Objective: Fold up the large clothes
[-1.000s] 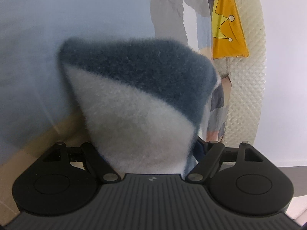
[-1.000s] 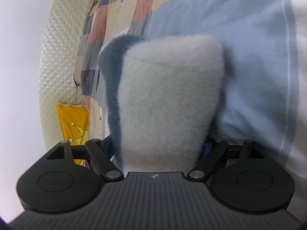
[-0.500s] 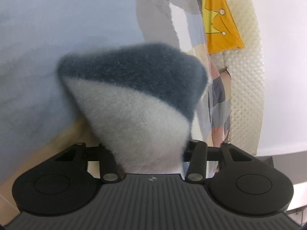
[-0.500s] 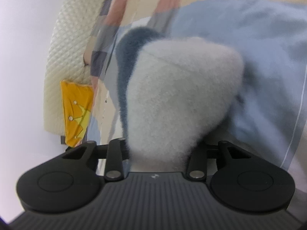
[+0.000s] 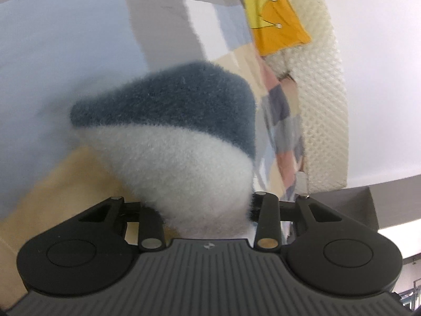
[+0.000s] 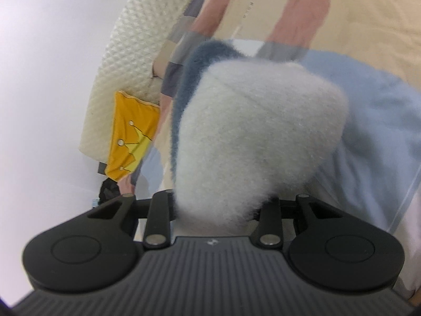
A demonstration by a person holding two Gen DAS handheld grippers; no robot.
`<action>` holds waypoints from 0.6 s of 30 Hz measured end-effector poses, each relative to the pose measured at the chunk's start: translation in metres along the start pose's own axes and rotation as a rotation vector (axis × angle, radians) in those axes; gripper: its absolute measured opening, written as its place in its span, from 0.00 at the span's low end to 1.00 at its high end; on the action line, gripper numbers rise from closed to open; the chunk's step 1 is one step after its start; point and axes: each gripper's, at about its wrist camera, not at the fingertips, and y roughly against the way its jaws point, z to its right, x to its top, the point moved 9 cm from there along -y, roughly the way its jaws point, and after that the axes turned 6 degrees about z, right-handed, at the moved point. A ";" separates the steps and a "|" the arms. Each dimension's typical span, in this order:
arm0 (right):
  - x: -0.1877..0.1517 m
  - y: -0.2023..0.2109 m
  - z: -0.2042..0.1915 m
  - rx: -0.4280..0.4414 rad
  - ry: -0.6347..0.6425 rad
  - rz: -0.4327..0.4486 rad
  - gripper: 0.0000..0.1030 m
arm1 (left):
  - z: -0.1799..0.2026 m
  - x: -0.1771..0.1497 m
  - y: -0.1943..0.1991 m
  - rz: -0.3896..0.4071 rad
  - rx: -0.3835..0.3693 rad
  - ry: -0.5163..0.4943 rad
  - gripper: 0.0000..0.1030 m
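Observation:
A fluffy garment, pale grey with a dark blue-grey band, fills the middle of both views. In the left wrist view my left gripper (image 5: 208, 210) is shut on a bunched corner of the garment (image 5: 184, 152); its fingertips are buried in the fleece. In the right wrist view my right gripper (image 6: 214, 208) is shut on another bunched corner of the garment (image 6: 257, 137), fingertips hidden too. Both corners are held up above a bed with a pale blue sheet (image 5: 65, 52) and patchwork cover.
A cream quilted headboard (image 5: 323, 100) stands at the bed's end, also in the right wrist view (image 6: 123, 52). A yellow cushion with a crown print (image 5: 273, 15) leans against it. The patchwork bedcover (image 6: 302, 13) lies beyond. White wall lies behind.
Both grippers closed from a wider stance onto the fleece corners and lifted and tilted; the bed now looks farther away and the headboard and wall take more of each view.

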 end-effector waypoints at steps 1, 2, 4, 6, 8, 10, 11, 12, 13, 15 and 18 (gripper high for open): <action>0.008 0.002 -0.005 0.010 0.013 0.006 0.36 | 0.011 0.000 -0.001 -0.002 -0.005 -0.017 0.42; 0.015 0.003 -0.009 0.018 0.021 0.012 0.36 | 0.024 -0.001 -0.004 -0.005 -0.009 -0.034 0.42; 0.031 0.004 -0.017 0.032 0.031 0.018 0.36 | 0.048 -0.001 -0.013 -0.016 -0.018 -0.061 0.42; 0.048 0.003 -0.022 0.040 0.030 0.021 0.36 | 0.074 -0.002 -0.026 -0.028 -0.027 -0.092 0.42; 0.069 -0.002 -0.027 0.043 0.028 0.023 0.36 | 0.100 -0.004 -0.043 -0.043 -0.036 -0.126 0.42; 0.092 -0.010 -0.029 0.039 0.027 0.027 0.36 | 0.125 -0.009 -0.062 -0.056 -0.039 -0.159 0.42; 0.102 -0.014 -0.029 0.035 0.028 0.031 0.36 | 0.137 -0.010 -0.074 -0.063 -0.037 -0.172 0.42; 0.112 -0.019 -0.029 0.031 0.027 0.035 0.36 | 0.148 -0.012 -0.086 -0.072 -0.033 -0.180 0.42; 0.125 -0.026 -0.029 0.027 0.022 0.037 0.36 | 0.157 -0.014 -0.099 -0.081 -0.030 -0.187 0.42; 0.147 -0.037 -0.026 0.026 0.006 0.043 0.36 | 0.177 -0.019 -0.126 -0.103 -0.029 -0.207 0.42; 0.180 -0.052 -0.021 0.024 -0.005 0.082 0.36 | 0.202 -0.026 -0.166 -0.138 -0.046 -0.237 0.42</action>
